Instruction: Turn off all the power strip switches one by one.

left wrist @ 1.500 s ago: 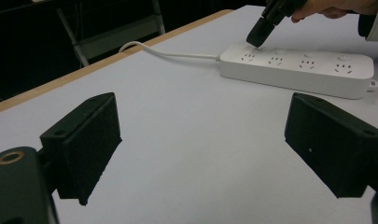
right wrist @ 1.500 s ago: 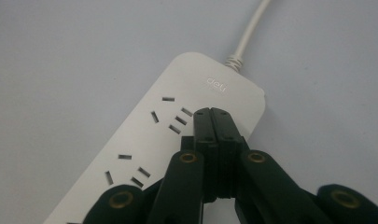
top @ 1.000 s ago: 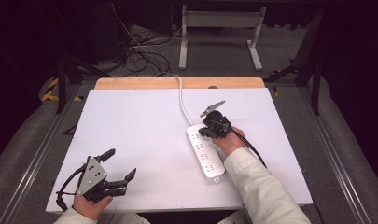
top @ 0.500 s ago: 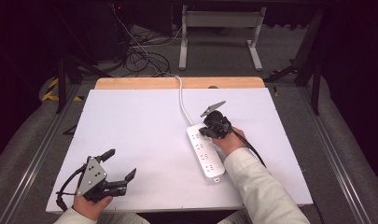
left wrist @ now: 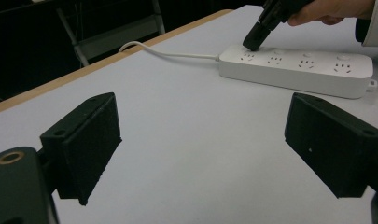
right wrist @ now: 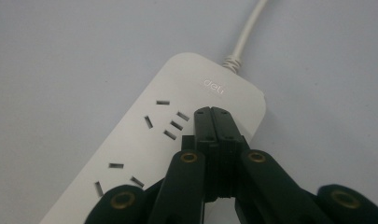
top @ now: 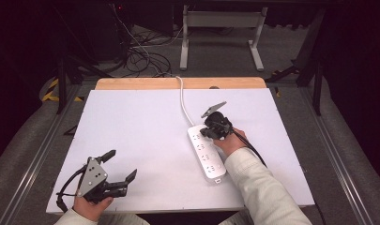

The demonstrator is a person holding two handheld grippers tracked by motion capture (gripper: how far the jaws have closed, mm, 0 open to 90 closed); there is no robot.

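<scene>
High view: a white power strip lies flat on the white table, right of centre, its cord running off the far edge. The right gripper stands tip-down on the strip's far end, near the cord entry. The left gripper rests at the near left corner, well apart from the strip, jaws spread and empty.

Left gripper view: both black jaws stand wide apart over bare table. Beyond them, the right gripper touches the strip beside its first socket.

Right gripper view: the jaws are pressed together, holding nothing, their joined tip resting on the strip just right of the first socket's slots.

Handling, as a judgement: rigid, smooth plastic shell, light, likely to slide when pushed; best gripped across its narrow width, or steadied by the stiff cord end.
</scene>
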